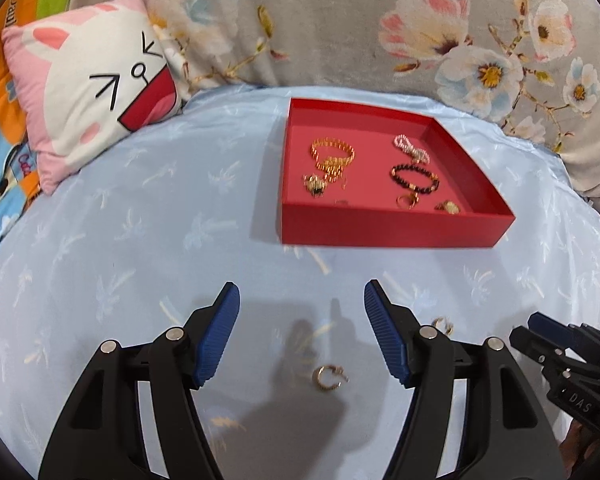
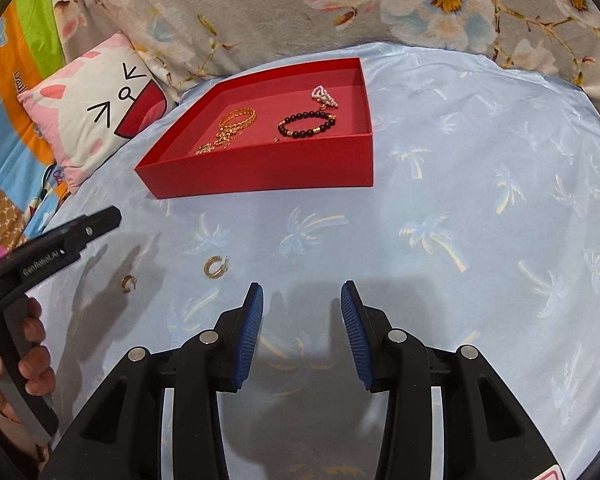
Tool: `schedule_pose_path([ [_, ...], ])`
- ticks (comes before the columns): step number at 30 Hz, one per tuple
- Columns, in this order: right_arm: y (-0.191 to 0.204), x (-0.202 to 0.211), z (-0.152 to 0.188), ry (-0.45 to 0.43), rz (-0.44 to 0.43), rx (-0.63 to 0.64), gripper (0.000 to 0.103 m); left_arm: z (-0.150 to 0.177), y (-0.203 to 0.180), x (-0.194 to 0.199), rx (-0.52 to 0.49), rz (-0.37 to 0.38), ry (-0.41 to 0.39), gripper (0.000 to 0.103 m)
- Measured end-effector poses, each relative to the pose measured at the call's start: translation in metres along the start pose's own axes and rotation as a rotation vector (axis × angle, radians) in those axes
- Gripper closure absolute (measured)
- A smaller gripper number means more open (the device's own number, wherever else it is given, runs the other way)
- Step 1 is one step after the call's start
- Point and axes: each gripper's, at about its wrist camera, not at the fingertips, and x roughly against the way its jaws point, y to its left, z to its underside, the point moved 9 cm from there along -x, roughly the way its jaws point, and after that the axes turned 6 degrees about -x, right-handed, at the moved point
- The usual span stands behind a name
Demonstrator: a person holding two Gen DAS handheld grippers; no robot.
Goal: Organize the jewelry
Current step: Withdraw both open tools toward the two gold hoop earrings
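A red tray (image 1: 380, 228) (image 2: 260, 172) lies on the light blue cloth and holds a gold chain (image 1: 332, 156) (image 2: 236, 122), a dark bead bracelet (image 1: 414, 178) (image 2: 306, 124), a pearl piece (image 1: 412, 146) (image 2: 324, 96) and small gold pieces. Two gold hoop earrings lie on the cloth in front of the tray. One hoop (image 1: 329, 377) (image 2: 128, 283) lies below my open left gripper (image 1: 300, 292), between its fingers. The other hoop (image 1: 444, 325) (image 2: 216, 267) lies by the left gripper's right finger, ahead and left of my open right gripper (image 2: 302, 290). Both grippers are empty.
A pink and white cat-face cushion (image 1: 96, 92) (image 2: 104, 112) lies left of the tray. A grey floral quilt (image 1: 340, 20) (image 2: 300, 8) is bunched behind it. My left gripper (image 2: 60, 240) shows at the left of the right wrist view, my right gripper (image 1: 568, 360) at the right of the left wrist view.
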Motion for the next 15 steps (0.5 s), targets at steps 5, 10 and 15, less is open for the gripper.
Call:
schedule_pose_path([
  [5,0.009,-0.004,0.006,0.006,0.001,0.015,0.063,0.018,-0.001,-0.006,0.009,-0.002,0.031,0.040],
  [10,0.015,-0.012,0.011,0.022,-0.007,0.018,0.062,0.027,-0.003,-0.007,0.001,-0.007,0.036,0.040],
  [15,0.024,-0.019,0.010,0.024,-0.007,0.027,0.062,0.035,-0.005,-0.008,-0.009,-0.006,0.041,0.040],
])
